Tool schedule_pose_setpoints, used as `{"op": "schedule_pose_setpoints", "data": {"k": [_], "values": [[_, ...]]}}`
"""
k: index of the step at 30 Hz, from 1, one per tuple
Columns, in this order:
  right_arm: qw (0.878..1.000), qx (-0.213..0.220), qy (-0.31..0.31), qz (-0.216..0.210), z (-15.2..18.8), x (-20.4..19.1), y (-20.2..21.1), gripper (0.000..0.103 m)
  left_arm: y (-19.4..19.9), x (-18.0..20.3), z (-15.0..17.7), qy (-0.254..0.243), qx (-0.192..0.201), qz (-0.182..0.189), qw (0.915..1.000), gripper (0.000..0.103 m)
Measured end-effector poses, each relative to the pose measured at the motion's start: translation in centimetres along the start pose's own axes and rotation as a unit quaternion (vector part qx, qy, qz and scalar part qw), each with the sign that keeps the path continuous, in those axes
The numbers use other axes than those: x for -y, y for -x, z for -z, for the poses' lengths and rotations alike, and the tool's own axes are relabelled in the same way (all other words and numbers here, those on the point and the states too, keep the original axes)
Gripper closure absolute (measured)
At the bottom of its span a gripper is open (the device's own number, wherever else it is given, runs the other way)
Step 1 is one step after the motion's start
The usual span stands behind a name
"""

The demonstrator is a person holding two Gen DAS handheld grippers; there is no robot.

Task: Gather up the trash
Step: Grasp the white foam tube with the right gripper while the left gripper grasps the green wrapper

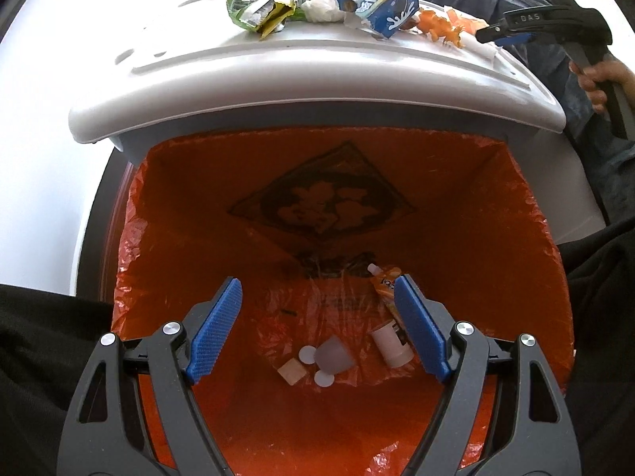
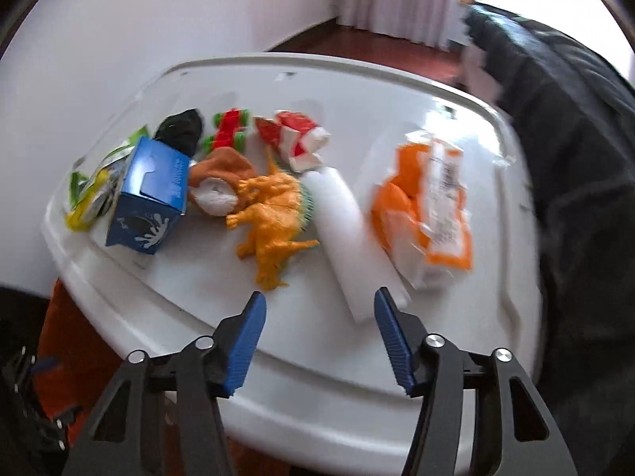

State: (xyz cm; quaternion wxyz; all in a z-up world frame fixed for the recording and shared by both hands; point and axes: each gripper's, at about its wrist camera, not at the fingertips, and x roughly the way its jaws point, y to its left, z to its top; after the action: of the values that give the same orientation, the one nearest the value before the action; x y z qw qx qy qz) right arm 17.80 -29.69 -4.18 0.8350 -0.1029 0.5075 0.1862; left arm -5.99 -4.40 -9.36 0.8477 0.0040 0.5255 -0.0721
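Observation:
My left gripper (image 1: 317, 293) is open and empty over the bin with the orange bag (image 1: 158, 206). At the bag's bottom lie a white cup (image 1: 391, 347), an orange pouch (image 1: 385, 281) and small white scraps (image 1: 317, 361). My right gripper (image 2: 319, 305) is open and empty above the white lid (image 2: 357, 87), just short of a white flat strip (image 2: 349, 238). On the lid lie an orange wrapper (image 2: 432, 206), a blue milk carton (image 2: 149, 198), a red-white carton (image 2: 297, 139), a green-yellow wrapper (image 2: 91, 186) and an orange toy dinosaur (image 2: 270, 218). The right gripper also shows in the left wrist view (image 1: 488, 33).
The white lid (image 1: 278, 79) stands just behind the bin. A red-green toy (image 2: 230, 131), a black item (image 2: 178, 129) and a brown-white soft toy (image 2: 216, 182) also lie on it. Dark fabric (image 2: 575, 158) is at the right. A white wall is behind.

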Motion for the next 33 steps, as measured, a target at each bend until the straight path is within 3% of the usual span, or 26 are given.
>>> {"op": "schedule_pose_setpoints", "data": {"k": [9, 13, 14, 15, 18, 21, 25, 28, 33], "values": [[0.997, -0.023, 0.067, 0.014, -2.9, 1.4, -3.5, 0.049, -0.6, 0.7, -0.6, -0.018, -0.003, 0.004, 0.9998, 0.026], [0.998, -0.041, 0.05, -0.016, -3.5, 2.6, -4.7, 0.048, -0.7, 0.9, -0.7, -0.02, -0.005, 0.003, 0.9998, 0.026], [0.998, -0.038, 0.043, -0.018, -3.5, 2.6, -4.7, 0.064, -0.7, 0.8, -0.7, -0.019, -0.005, 0.003, 0.9998, 0.026], [0.998, -0.036, 0.037, -0.022, -3.4, 2.4, -4.5, 0.072, -0.6, 0.8, -0.8, -0.017, -0.004, 0.003, 0.9998, 0.026], [0.999, -0.035, 0.015, 0.004, -2.9, 1.4, -3.9, 0.078, 0.0, 0.7, -0.7, -0.015, 0.005, 0.004, 0.9999, 0.026], [0.999, -0.031, -0.045, 0.008, -1.4, 1.2, -2.2, 0.081, 0.9, 0.6, -0.9, -0.015, 0.017, 0.006, 0.9997, 0.026], [0.991, 0.017, -0.129, -0.011, 0.7, 1.3, 2.3, 0.081, 3.1, 0.3, -2.2, -0.016, 0.041, 0.013, 0.9989, 0.026], [0.976, 0.071, -0.197, -0.065, 3.0, -0.1, 6.9, 0.081, 4.7, -0.5, -4.5, -0.022, 0.07, 0.015, 0.9972, 0.026], [0.951, 0.128, -0.243, -0.145, 6.0, -4.3, 9.1, 0.08, 5.9, -1.4, -10.4, -0.055, 0.113, -0.015, 0.9919, 0.016]]}}
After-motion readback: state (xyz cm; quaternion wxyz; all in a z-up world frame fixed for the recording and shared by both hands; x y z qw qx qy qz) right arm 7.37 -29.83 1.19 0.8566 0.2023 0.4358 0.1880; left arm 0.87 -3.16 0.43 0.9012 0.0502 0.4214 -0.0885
